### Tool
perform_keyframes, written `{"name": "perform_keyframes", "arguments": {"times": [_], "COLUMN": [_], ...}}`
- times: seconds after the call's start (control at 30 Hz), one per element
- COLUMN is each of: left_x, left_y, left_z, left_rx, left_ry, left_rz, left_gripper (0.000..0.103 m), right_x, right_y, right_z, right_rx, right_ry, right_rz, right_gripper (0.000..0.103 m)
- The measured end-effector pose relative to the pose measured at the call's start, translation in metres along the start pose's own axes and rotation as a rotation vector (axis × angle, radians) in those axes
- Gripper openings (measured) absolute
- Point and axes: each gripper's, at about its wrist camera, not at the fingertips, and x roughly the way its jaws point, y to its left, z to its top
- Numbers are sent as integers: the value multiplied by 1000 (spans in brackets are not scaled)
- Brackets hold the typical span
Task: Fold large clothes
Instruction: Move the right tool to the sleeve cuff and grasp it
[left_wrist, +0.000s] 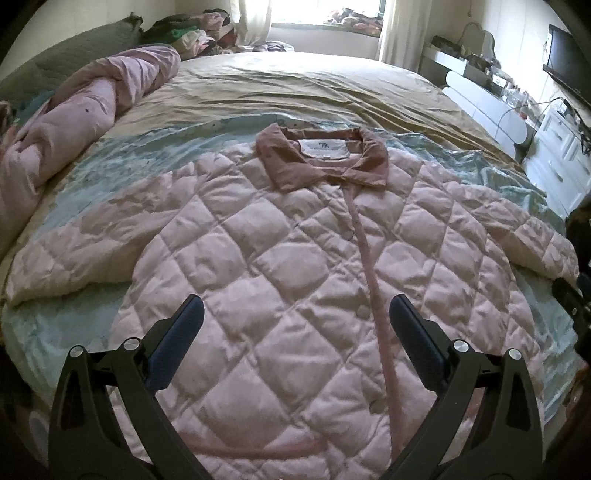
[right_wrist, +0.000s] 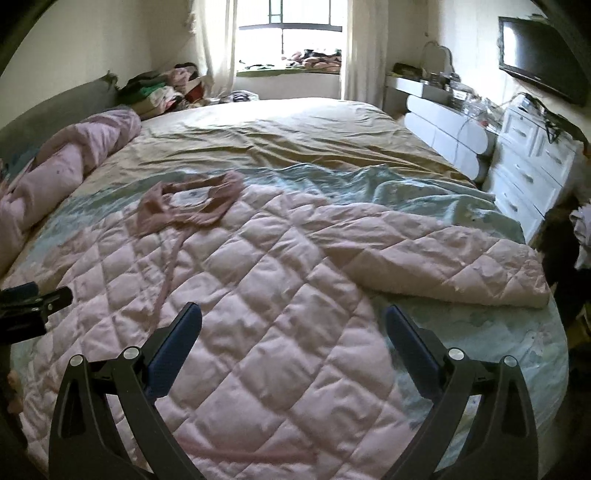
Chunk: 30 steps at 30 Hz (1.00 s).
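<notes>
Bed (left_wrist: 295, 85) carries a jacket (left_wrist: 280, 258) spread flat along its near edge; both tongs, left (left_wrist: 295, 314) and right (right_wrist: 293, 317), gape wide, empty. Puffy quilting may slip from a shallow pinch.

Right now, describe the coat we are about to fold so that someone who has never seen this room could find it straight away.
Start at the big bed with the tan sheet and go to its near end, where a pale blue blanket is spread. The coat lies flat on it with sleeves out. Unlike the rolled pink duvet by the headboard, it is diamond-quilted with a darker dusty-pink collar.
</notes>
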Motion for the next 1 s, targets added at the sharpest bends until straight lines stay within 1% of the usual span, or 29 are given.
{"name": "perform_keyframes", "arguments": {"times": [0.1, 0.27, 0.33, 0.43, 0.53, 0.67, 0.7, 0.83, 0.9, 0.97, 1.0], "left_x": [6, 18, 23, 31, 39, 50, 52, 61, 66, 71, 74], "left_y": [-2, -5, -5, -7, -10, -16, -17, -25, -27, -30, -32], "left_z": [8, 23, 29, 37, 45, 56, 59, 70, 74, 77, 79], "left_rx": [-9, -5, -10, -14, -7, 1, 3, 18, 16, 13, 16], "left_ry": [0, -4, -5, -5, -2, 0, 0, -6, -6, 0, 3], "left_rz": [-3, -5, -2, 1, 2, -3, -2, 19, 12, -19, -22], "left_gripper": [94, 94, 94, 94, 94, 94, 94, 94, 94, 94, 94], "right_x": [8, 23, 28, 37, 45, 57, 60, 72, 77, 81, 82], "right_y": [-17, -50, -62, -87, -112, -140, -149, -184, -204, -222, -229], "right_z": [8, 17, 19, 21, 22, 20, 18, 10, 3, -2, -4], "right_rx": [40, 107, 136, 208, 266, 326, 344, 424, 471, 513, 529], "right_ry": [9, 22, 26, 45, 55, 65, 69, 85, 94, 99, 99], "right_rz": [-10, -72, -78, -81, -106, -152, -177, -223, -258, -283, -295], "right_gripper": [99, 99, 99, 99, 99, 99, 99, 99, 99, 99, 99]}}
